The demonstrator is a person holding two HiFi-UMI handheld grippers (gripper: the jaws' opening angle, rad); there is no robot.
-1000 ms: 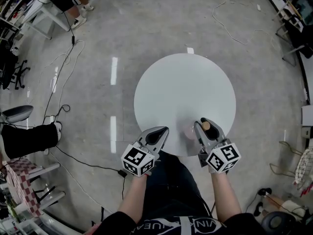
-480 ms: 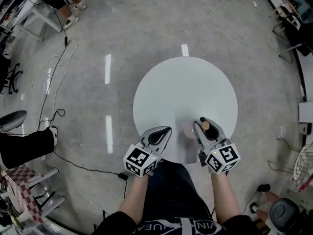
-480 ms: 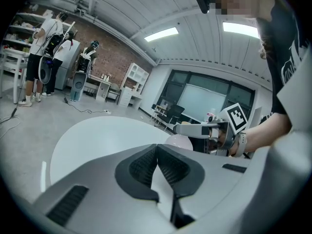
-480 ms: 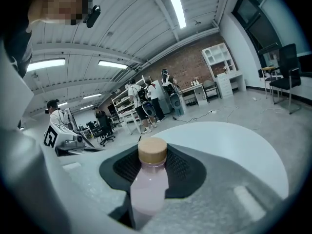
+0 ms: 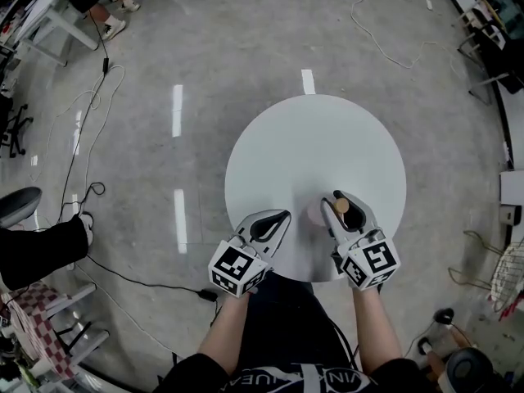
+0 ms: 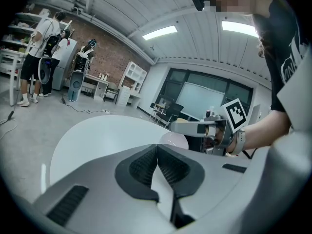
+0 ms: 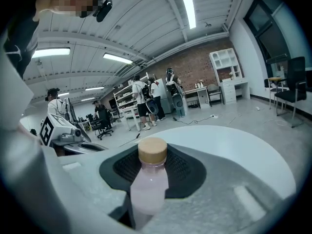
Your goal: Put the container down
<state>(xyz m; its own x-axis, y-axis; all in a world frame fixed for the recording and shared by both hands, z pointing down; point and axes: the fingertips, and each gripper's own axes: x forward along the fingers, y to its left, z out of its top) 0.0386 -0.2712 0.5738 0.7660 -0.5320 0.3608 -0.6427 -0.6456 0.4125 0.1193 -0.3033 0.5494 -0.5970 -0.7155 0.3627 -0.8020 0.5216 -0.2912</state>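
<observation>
Jaws on the right gripper (image 5: 337, 199) pinch the bottle (image 7: 147, 182) at its neck, just under the tan cap (image 7: 152, 150), with the pink body hanging below. On the left gripper (image 5: 282, 215) they are pressed together with nothing between them. Both grippers hang over the near edge of the round white counter (image 5: 315, 142). I can't tell whether the bottle's base touches the counter. Beyond the counter's far side, cables (image 5: 385, 23) trail across the floor and people (image 7: 142, 104) stand by shelves.
</observation>
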